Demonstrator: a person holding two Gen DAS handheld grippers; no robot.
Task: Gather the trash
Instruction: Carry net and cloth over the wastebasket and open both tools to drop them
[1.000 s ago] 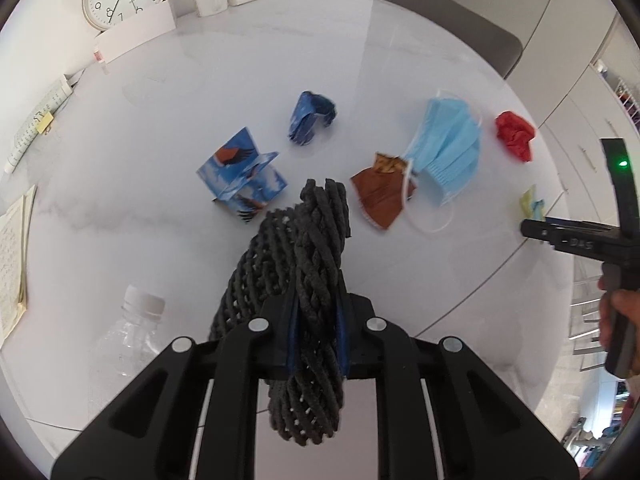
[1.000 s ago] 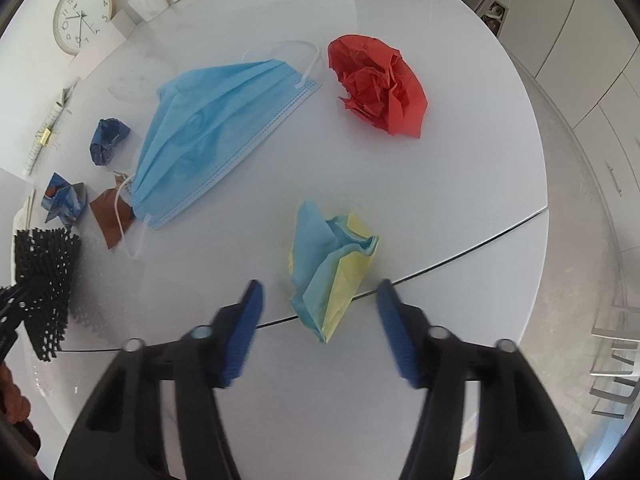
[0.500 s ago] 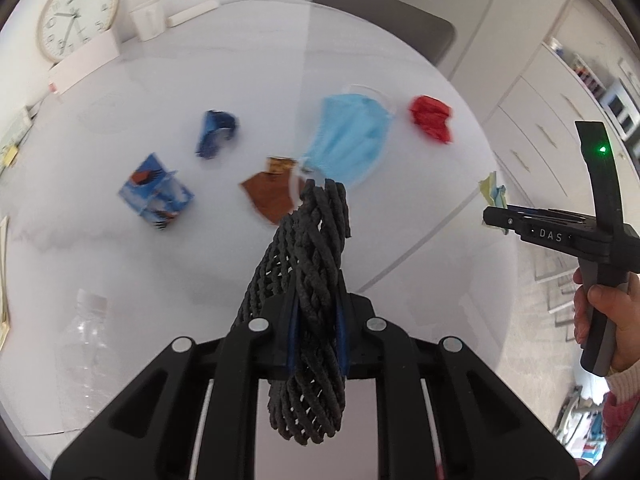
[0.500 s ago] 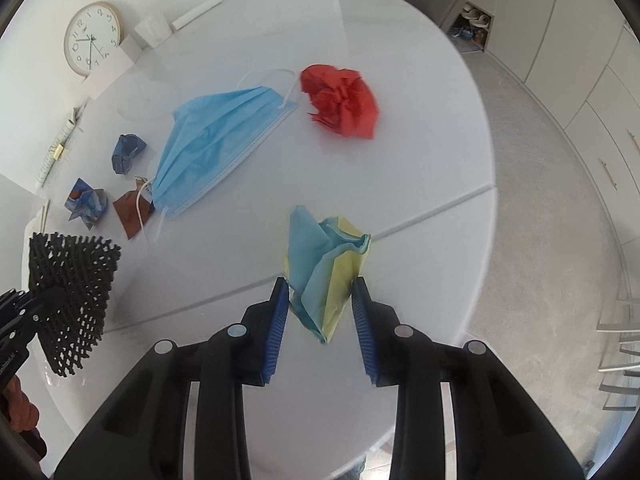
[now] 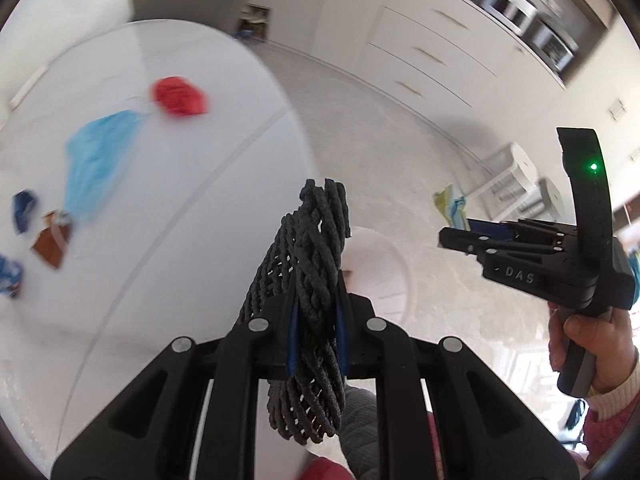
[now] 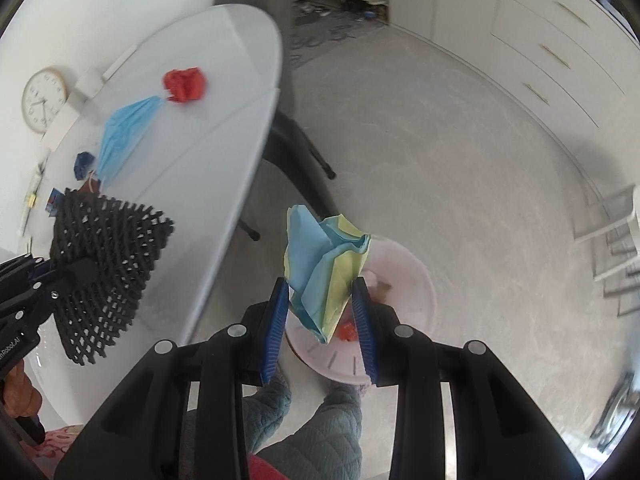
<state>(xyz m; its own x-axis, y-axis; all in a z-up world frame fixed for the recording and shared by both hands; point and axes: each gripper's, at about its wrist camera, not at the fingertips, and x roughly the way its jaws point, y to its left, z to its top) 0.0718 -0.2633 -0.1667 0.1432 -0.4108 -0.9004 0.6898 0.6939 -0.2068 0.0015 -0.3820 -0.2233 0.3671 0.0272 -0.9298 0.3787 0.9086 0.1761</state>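
My left gripper (image 5: 316,312) is shut on a black mesh net (image 5: 316,240), which sticks out past the fingers; the same net (image 6: 108,264) shows at the left of the right wrist view. My right gripper (image 6: 322,320) is shut on a crumpled blue-and-yellow paper (image 6: 324,264). Both are off the table's edge, above a round white bin (image 6: 416,292) on the floor, also seen behind the net (image 5: 384,264). On the white table (image 5: 180,240) lie a red paper ball (image 5: 178,96), a blue face mask (image 5: 100,160), a dark blue crumple (image 5: 24,208) and a brown wrapper (image 5: 50,244).
The bin holds a few small scraps, one red (image 6: 347,330). A person's quilted trouser legs (image 6: 320,432) stand just below the grippers. Black table legs (image 6: 304,152) reach down beside the bin. White drawers (image 6: 560,60) line the far wall, and a clock (image 6: 44,100) leans at the table's back.
The right gripper closed on the blue-and-yellow paper and lifted it off the table. Both grippers swung right, from over the table to over the floor bin, the left still holding the net.
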